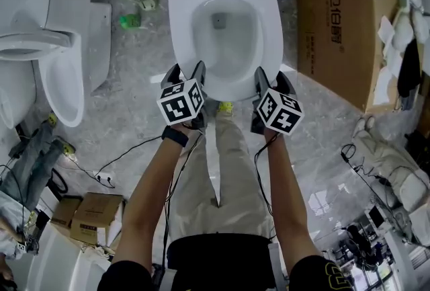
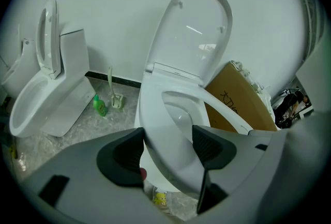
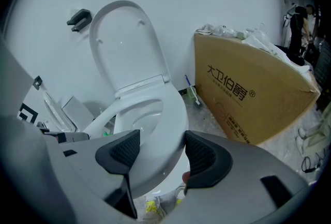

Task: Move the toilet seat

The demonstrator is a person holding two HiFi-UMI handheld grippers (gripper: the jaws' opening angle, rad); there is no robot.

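"Where is the toilet seat (image 1: 270,34) relative to your jaws?"

"Its front rim runs between both pairs. Your left gripper (image 2: 166,146) pinches the left front of the rim, with one pad on the outer edge and the other inside the opening. Your right gripper (image 3: 161,149) pinches the right front the same way."

"So neither pair is pressed together?"

"No. Each pair stands wide, held apart by the rim. Beyond your jaws the lid (image 2: 194,31) stands upright by the wall. A cardboard box (image 3: 253,93) sits to the right of your right jaws, and a second toilet (image 2: 46,104) is well off to the left of your left jaws."
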